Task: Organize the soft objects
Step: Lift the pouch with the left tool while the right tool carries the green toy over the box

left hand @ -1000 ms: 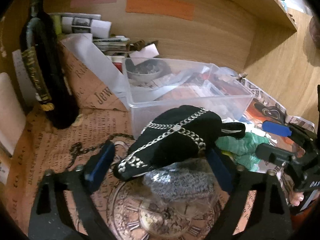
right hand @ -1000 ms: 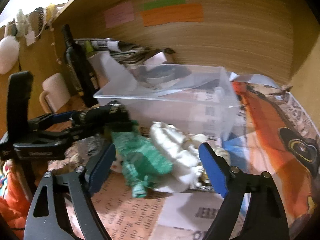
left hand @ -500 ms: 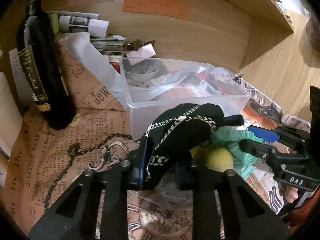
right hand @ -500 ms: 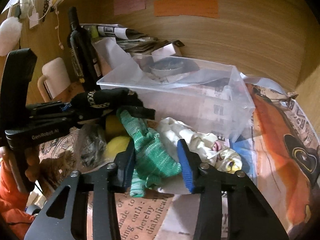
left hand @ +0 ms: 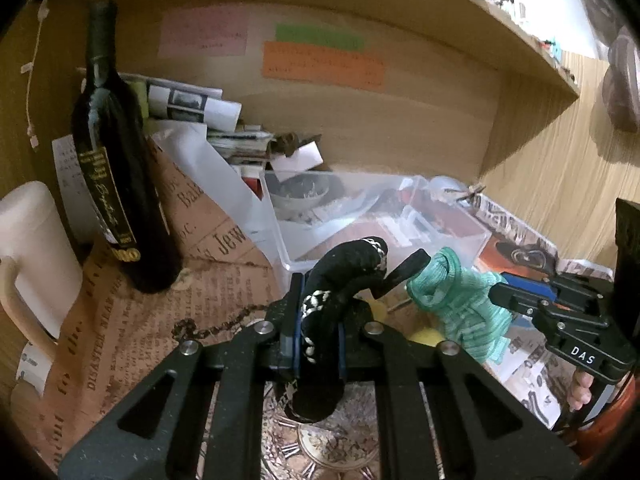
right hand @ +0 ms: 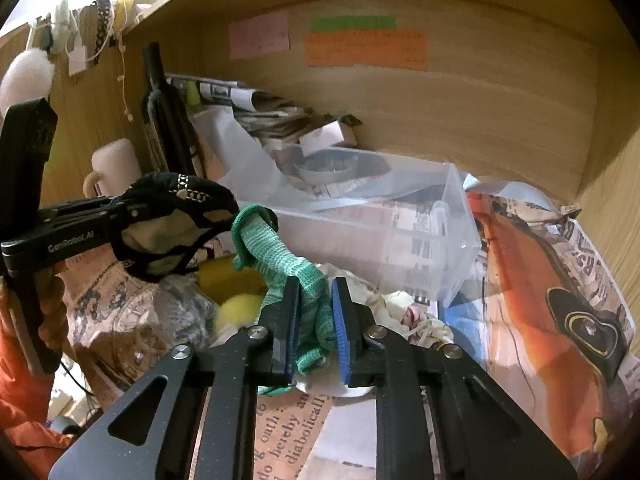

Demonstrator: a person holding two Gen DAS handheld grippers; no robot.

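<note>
The left tongs (left hand: 316,336) are closing, their jaws narrow and pinching a black soft fabric piece with silver chain trim (left hand: 340,280), which arches up out of the pads toward the clear plastic box (left hand: 384,216) just beyond their tips. The right tongs (right hand: 314,320) are closing too, squeezed on a green knitted fabric piece (right hand: 280,256) that rises from between the blue pads and leans toward the left tongs; in the right wrist view its top end lies against the edge of the black piece.

Both pieces look lifted clear of the newspaper-covered surface (left hand: 132,336), above a yellow soft ball (right hand: 240,308) and grey fluffy bundle (right hand: 184,312) just left of the right tongs. The step in hand seems to be carrying the two pieces to the box. To do it well, part the tongs sideways first so the knit end does not snag the chain, keep both grips firm, lift above the box rim, and release only once each piece hangs over the open interior.
</note>
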